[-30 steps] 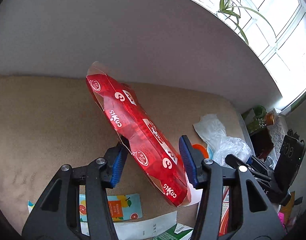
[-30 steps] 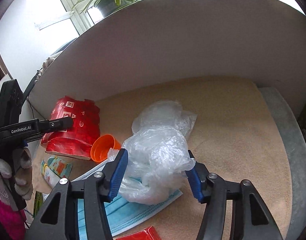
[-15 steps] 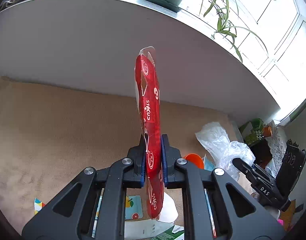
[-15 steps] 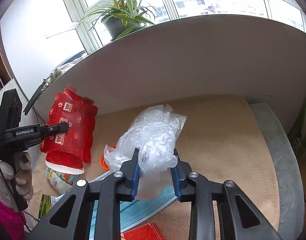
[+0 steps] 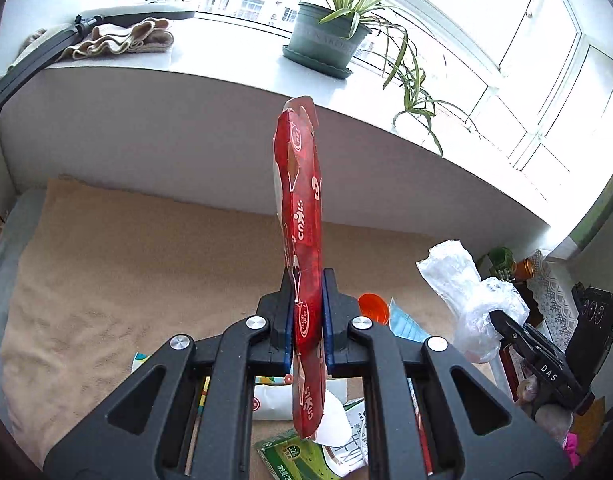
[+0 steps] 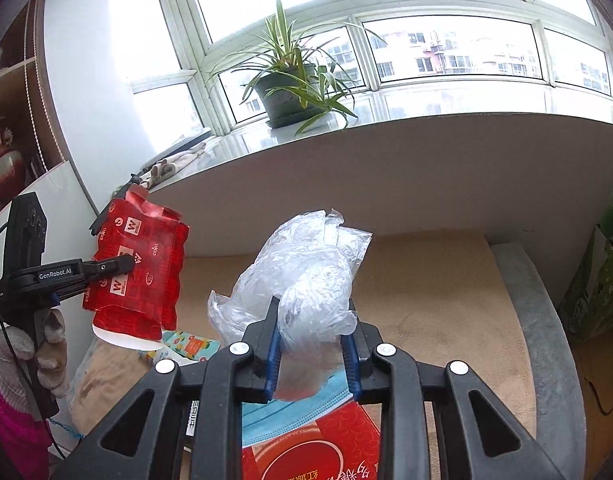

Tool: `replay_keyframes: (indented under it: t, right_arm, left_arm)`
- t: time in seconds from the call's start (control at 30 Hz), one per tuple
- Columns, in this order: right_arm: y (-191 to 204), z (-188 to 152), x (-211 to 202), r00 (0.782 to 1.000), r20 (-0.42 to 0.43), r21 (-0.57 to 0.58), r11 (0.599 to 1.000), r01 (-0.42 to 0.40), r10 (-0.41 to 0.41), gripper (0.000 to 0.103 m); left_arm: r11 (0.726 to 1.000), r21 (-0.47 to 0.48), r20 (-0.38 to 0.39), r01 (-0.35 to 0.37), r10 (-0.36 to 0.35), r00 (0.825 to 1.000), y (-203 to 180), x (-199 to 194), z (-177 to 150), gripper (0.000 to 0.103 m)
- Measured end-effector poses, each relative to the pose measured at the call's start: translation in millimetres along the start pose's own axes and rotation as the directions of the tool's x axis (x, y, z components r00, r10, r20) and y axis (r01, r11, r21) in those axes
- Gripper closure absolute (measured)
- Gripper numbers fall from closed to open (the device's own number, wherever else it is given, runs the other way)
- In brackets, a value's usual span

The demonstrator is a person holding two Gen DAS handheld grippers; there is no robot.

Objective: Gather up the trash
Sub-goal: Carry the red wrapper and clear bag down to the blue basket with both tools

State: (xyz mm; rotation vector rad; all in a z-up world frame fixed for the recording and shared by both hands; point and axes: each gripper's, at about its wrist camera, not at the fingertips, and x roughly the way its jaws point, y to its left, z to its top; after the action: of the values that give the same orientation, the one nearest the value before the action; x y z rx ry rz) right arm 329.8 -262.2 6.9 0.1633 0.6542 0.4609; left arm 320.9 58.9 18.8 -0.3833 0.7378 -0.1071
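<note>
My left gripper (image 5: 307, 316) is shut on a flattened red carton (image 5: 302, 216), which stands on edge above the tan mat (image 5: 126, 260). Seen from the right wrist, the same red carton (image 6: 142, 264) hangs at the left in the left gripper (image 6: 124, 264), which a gloved hand (image 6: 26, 348) holds. My right gripper (image 6: 311, 344) is shut on a crumpled clear plastic bag (image 6: 306, 272), lifted off the mat. The bag (image 5: 466, 292) and the right gripper (image 5: 502, 320) also show at the right of the left wrist view.
On the mat lie an orange cup (image 5: 373, 307), a blue face mask (image 6: 302, 412), a red box (image 6: 318, 444), a green carton (image 5: 298, 460) and fruit-printed packets (image 6: 190, 346). A white sill (image 5: 226, 92) with a potted plant (image 6: 286, 92) overhangs the far side.
Both grippers closed on their items, the left on the red carton and the right on the plastic bag. Both then rose off the mat with them; more of the window shows.
</note>
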Motion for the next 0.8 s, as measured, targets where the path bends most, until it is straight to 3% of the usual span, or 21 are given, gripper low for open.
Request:
replay_keyframes:
  t: [0.33,0.8]
  right_arm:
    - [47.0,-29.9,-61.8,0.998,0.043,-0.085,0.995,-0.042,0.046,0.077]
    - [93.0,-92.5,-114.7,0.989,0.019,-0.161,0.977,-0.139,0.143,0.077]
  left_arm:
    - [0.999,0.037,0.068,0.026,-0.028,0.997,-3.6,-88.2,-43.7,0.094]
    - [0.996,0.031,0.091,0.089,-0.091,0.992,-0.4,-162.8,-129.0,0.094]
